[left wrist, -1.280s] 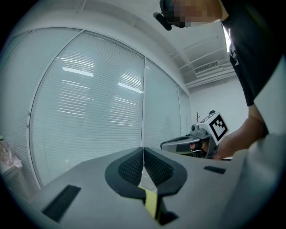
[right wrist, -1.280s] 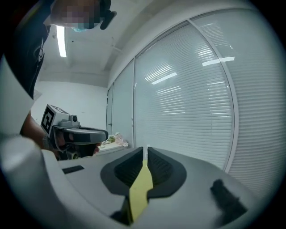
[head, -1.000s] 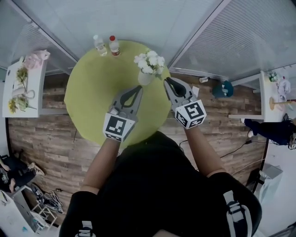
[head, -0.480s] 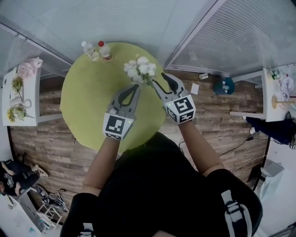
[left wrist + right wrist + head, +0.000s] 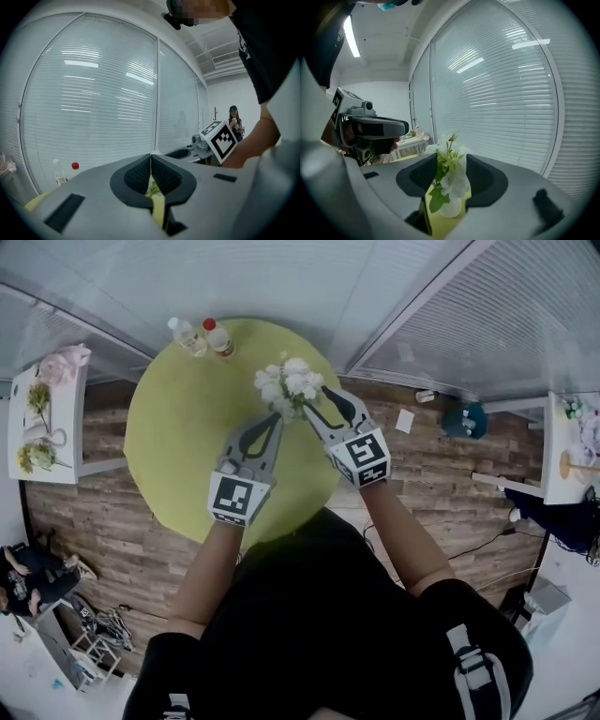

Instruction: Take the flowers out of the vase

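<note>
A bunch of white flowers [image 5: 292, 382] with green leaves stands in a small white vase [image 5: 451, 209] at the far right side of the round yellow-green table [image 5: 187, 446]. My right gripper [image 5: 322, 402] is just right of the bunch; its jaws are opening and touch nothing. In the right gripper view the flowers [image 5: 454, 182] show in the gap of the right gripper [image 5: 451, 157], a little way ahead. My left gripper [image 5: 274, 419] points at the vase from the near side. In its own view the left gripper [image 5: 151, 155] is shut and holds nothing.
Two small bottles [image 5: 188, 335] [image 5: 221, 337], one with a red cap, stand at the table's far edge. A white side table [image 5: 42, 418] with other flowers is at the left, a white shelf [image 5: 572, 442] at the right. Window blinds lie beyond; a person [image 5: 234, 120] stands far back.
Both grippers have come forward toward the flowers. The right gripper's jaws, shut a second ago, have spread apart. The left gripper stays shut.
</note>
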The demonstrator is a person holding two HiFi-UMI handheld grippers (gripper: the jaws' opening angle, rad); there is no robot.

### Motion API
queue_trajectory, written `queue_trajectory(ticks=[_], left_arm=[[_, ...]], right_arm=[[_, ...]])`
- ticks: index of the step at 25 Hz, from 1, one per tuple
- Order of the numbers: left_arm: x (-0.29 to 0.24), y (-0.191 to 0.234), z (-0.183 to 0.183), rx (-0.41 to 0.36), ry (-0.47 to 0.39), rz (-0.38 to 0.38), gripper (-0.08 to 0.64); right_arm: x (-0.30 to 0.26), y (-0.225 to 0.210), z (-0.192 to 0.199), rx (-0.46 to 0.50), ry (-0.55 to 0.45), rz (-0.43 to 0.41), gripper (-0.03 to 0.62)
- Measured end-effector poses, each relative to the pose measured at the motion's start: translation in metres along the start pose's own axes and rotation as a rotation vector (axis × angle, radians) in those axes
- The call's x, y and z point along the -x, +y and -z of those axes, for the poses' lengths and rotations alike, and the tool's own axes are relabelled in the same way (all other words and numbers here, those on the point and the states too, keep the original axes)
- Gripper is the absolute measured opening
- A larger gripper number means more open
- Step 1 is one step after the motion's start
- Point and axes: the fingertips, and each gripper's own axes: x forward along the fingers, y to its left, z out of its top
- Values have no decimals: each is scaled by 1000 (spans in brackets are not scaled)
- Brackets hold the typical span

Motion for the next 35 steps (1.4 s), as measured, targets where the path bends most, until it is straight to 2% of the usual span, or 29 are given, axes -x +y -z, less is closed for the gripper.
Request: queue_trajectory(ticks=[2, 6, 9, 27, 35], left_arm=[[-1, 2, 2, 3, 6, -9, 15], [-1, 3, 4, 1, 16, -25, 15], [-2, 4, 4, 1, 20, -37, 15], [11, -10, -17, -45, 3, -93, 15], [31, 1, -20, -14, -24, -111, 14]], right_arm=[[-3, 0, -2, 14, -6, -8, 176], [-5, -4, -5, 32, -24, -7, 61], [-5, -4, -7, 41, -32, -24, 33], [11, 6, -27, 57, -106, -99, 25], [16, 19, -47, 87, -143, -91, 23]])
